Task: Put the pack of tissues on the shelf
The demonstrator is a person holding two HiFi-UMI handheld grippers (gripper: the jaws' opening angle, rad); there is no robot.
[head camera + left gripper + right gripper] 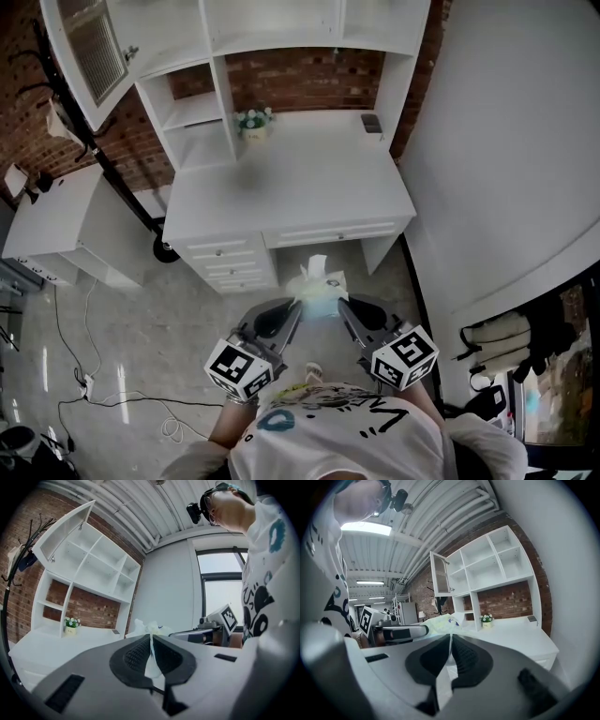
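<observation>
The pack of tissues [319,284], pale green with a white tissue sticking out of its top, hangs in the air before the desk's front edge. My left gripper [297,304] pinches its left edge and my right gripper [343,304] its right edge. In the left gripper view the jaws [151,643] are shut on thin wrapper film, with the pack [149,628] just beyond. The right gripper view shows the same: my right gripper [450,641] is shut on the film, the pack [440,620] past it. The white shelf unit [194,111] stands on the desk's far left.
The white desk [291,192] has drawers at its front left. A small flower pot [253,123] stands by the shelf and a dark flat object [372,123] lies at the back right. A cabinet door [91,49] hangs open above. Cables [89,384] trail on the floor.
</observation>
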